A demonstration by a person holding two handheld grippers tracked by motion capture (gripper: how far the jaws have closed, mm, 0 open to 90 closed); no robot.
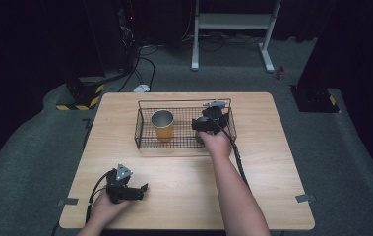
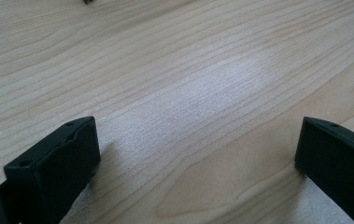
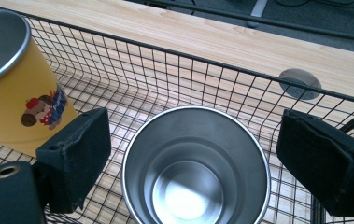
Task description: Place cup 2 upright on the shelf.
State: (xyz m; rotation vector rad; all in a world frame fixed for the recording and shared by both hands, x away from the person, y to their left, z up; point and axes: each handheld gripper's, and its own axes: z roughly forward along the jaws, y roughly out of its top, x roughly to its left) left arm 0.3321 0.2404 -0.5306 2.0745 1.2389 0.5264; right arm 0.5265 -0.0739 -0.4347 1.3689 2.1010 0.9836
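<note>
Right fingers (image 3: 324, 168) wide around steel cup (image 3: 195, 168)

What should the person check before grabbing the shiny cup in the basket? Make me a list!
1. Right gripper open wide enough for the cup: ok, its jaws stand apart on either side of the rim.
2. Silver cup upright: ok, and it looks empty inside.
3. Silver cup clear of the yellow cup: ok, there is a gap between them.
4. Wire basket wall out of the jaws' way: cannot tell, the right-hand jaw looks close to it.
5. Left gripper out of the way: ok, open and low over bare table, far from the basket.
6. Jaws low enough to grip the cup's wall: cannot tell.
</note>
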